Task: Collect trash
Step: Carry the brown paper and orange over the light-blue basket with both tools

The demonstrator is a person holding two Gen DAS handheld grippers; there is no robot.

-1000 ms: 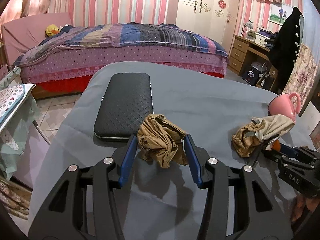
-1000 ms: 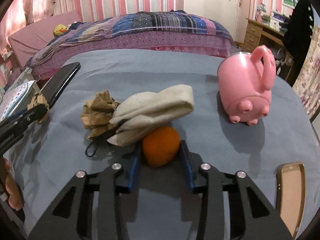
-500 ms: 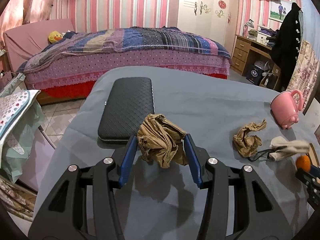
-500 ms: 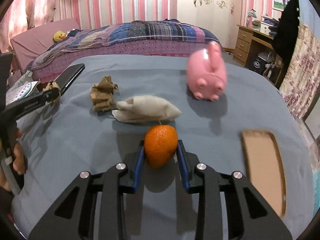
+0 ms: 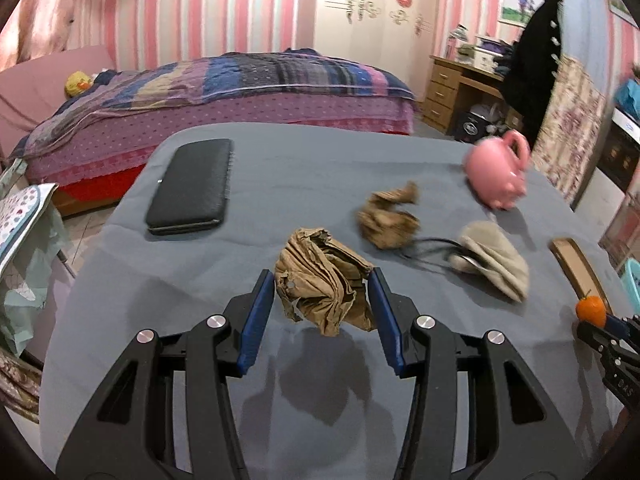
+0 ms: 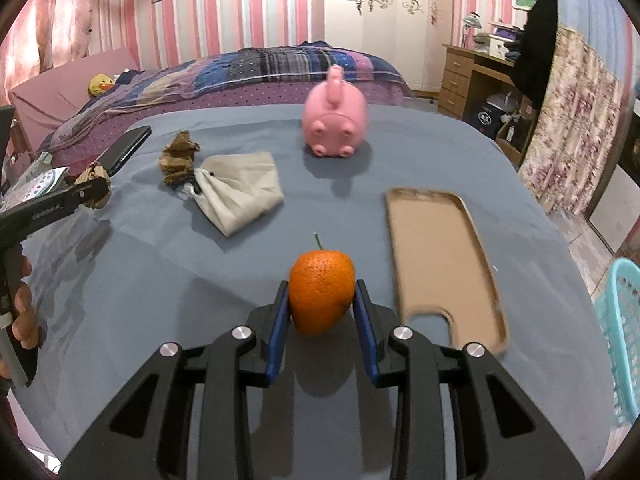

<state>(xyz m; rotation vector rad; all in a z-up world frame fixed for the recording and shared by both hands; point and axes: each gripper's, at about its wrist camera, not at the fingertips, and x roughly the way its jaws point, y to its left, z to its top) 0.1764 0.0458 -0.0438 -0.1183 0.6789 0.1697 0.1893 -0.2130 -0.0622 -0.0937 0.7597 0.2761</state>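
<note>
My left gripper [image 5: 323, 294] angles down over the grey table [image 5: 304, 168], its 2 blue pads pinching a crumpled brown paper wad [image 5: 324, 280] held clear above its shadow. My right gripper [image 6: 322, 304] tilts down likewise, clamped on an orange [image 6: 321, 296] (stem up) beside the tan phone case [image 6: 440, 256]. Another paper wad [image 6: 178, 156] lies touching the beige pouch [image 6: 240, 192].

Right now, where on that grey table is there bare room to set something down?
Free: the grey cloth this side of the beige pouch, and the far strip behind the black case. Crowded: the middle, around the crumpled paper, pouch, pink pig and phone case.
</note>
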